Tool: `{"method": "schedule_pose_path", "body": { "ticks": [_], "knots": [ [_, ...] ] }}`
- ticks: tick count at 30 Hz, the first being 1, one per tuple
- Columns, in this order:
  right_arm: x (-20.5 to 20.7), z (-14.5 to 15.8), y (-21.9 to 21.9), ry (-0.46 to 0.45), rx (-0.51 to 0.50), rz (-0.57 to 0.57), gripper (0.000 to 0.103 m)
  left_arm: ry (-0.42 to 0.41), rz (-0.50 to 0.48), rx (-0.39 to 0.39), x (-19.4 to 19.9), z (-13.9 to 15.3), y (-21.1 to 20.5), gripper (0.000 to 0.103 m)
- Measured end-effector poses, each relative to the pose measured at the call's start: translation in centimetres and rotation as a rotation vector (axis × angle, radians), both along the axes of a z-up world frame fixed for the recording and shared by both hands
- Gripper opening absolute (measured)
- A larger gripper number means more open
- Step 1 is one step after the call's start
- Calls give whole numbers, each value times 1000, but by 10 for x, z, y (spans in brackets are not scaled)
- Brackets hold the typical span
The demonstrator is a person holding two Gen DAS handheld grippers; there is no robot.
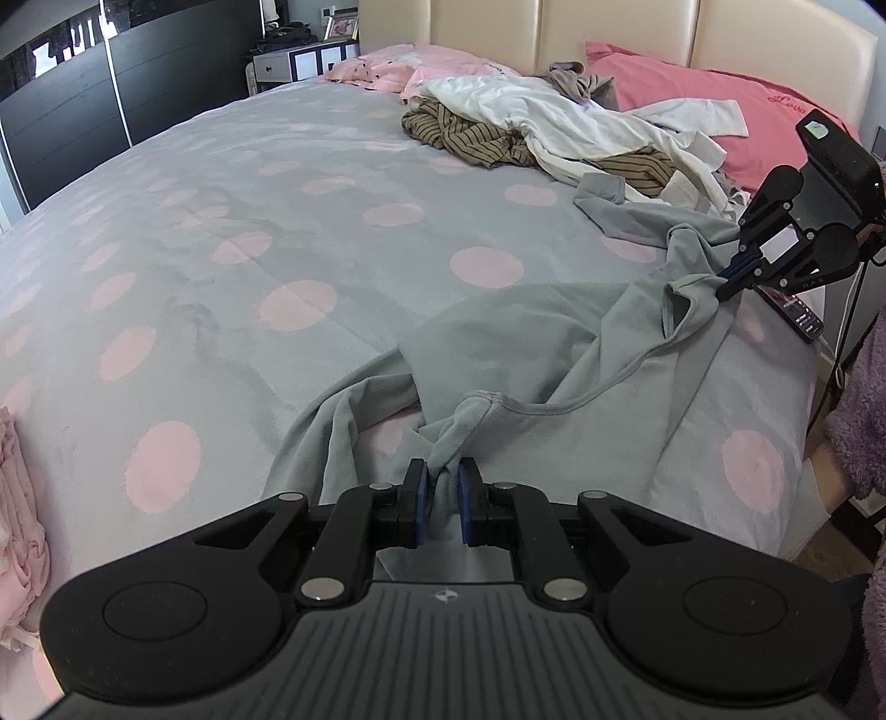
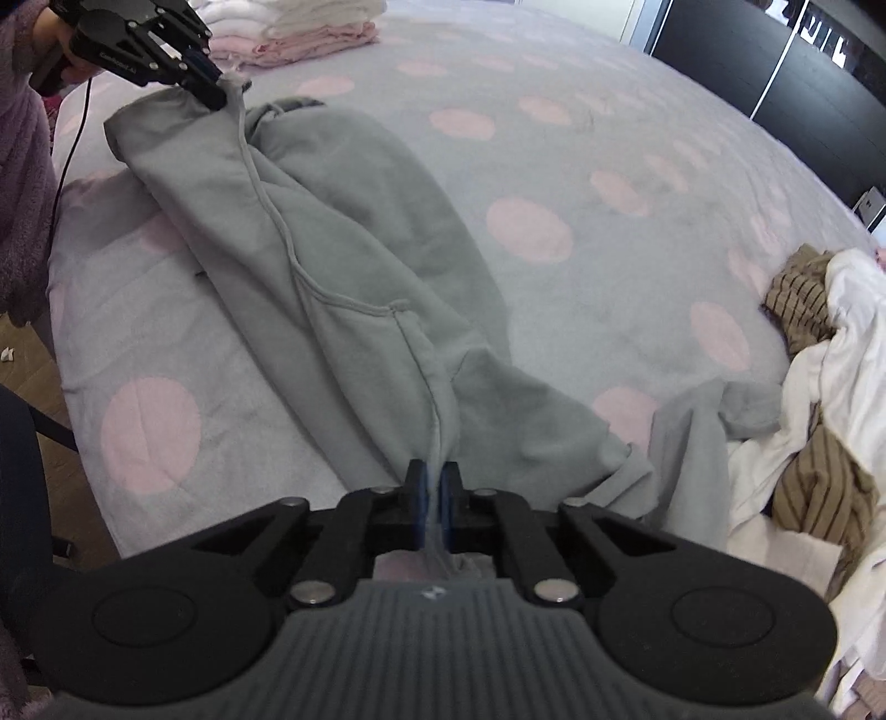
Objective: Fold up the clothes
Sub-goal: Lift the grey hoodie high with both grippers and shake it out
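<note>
Right wrist view: folded pile [image 2: 310, 27] sits far left; unsorted heap [image 2: 819, 387] waits right. Both claws, left gripper [image 2: 213, 88] and right gripper [image 2: 434, 498], pinch the grey sweatshirt [image 2: 343, 266] lying rumpled nearby, folding barely begun

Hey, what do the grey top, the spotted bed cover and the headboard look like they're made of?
Grey top: soft matte knit, likely cotton jersey, going by its limp drape and stitched seams. Spotted bed cover: plush fleece-like fabric; brushed marks show in the nap. Headboard: padded cream panels with a slight sheen, probably leather or faux leather.
</note>
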State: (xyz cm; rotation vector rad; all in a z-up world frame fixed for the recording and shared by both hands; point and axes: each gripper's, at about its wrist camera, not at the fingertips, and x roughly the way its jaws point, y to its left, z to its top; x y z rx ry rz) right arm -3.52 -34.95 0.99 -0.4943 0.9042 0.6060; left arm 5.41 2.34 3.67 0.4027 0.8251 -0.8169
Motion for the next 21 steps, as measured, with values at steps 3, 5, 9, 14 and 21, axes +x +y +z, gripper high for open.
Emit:
{"method": "schedule_pose_path", "body": {
  "ticks": [3, 5, 9, 14, 21],
  "knots": [
    [-4, 23, -6, -101, 24, -48, 5, -31, 53, -45, 1, 11, 7, 6],
    [-7, 43, -9, -200, 49, -96, 5, -58, 105, -115, 2, 26, 16, 5],
    [-18, 91, -4, -396, 89, -167, 4, -145, 209, -289, 0, 76, 35, 4],
    [-32, 154, 7, -592, 171, -228, 4, -320, 302, -510, -16, 161, 60, 3],
    [-70, 249, 18, -812, 343, -241, 4, -671, 341, -678, -76, 273, 79, 3]
  ]
}}
